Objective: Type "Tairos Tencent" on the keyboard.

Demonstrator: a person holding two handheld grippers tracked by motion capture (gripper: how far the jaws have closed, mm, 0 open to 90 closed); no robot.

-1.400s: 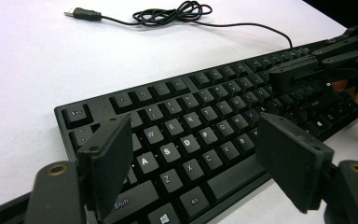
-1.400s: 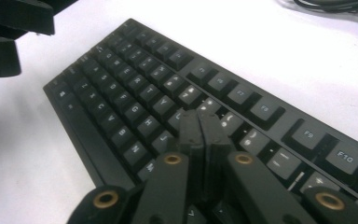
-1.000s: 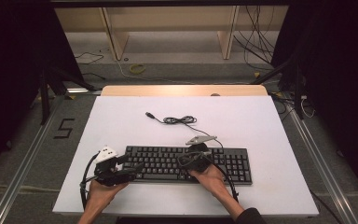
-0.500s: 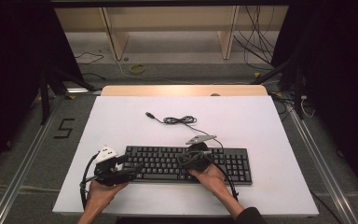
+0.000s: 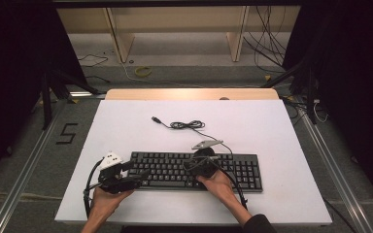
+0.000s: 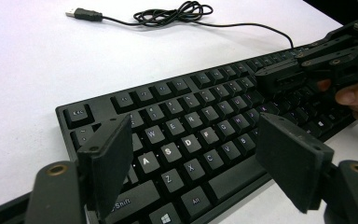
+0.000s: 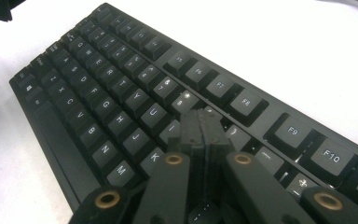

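A black keyboard (image 5: 233, 170) lies across the near half of the white table (image 5: 272, 131). Its thin cable runs back to a loose coil (image 5: 187, 125) and a USB plug (image 5: 155, 119). My left gripper (image 5: 138, 175) is at the keyboard's left end. Its jaws stand wide open over the letter keys (image 6: 186, 140), with nothing between the pads (image 6: 109, 158). My right gripper (image 5: 190, 166) is over the middle of the keyboard (image 7: 98, 93). It is shut, and its joined tips (image 7: 200, 123) are down at the keys below the function row. From the left gripper view, the right gripper (image 6: 279, 77) reaches in above the keys.
The table's far half holds just the cable. Beyond the far edge a wooden strip (image 5: 189, 93) borders the table, with shelving legs and loose cables on the floor behind. Metal rails (image 5: 24, 174) run along both sides of the table.
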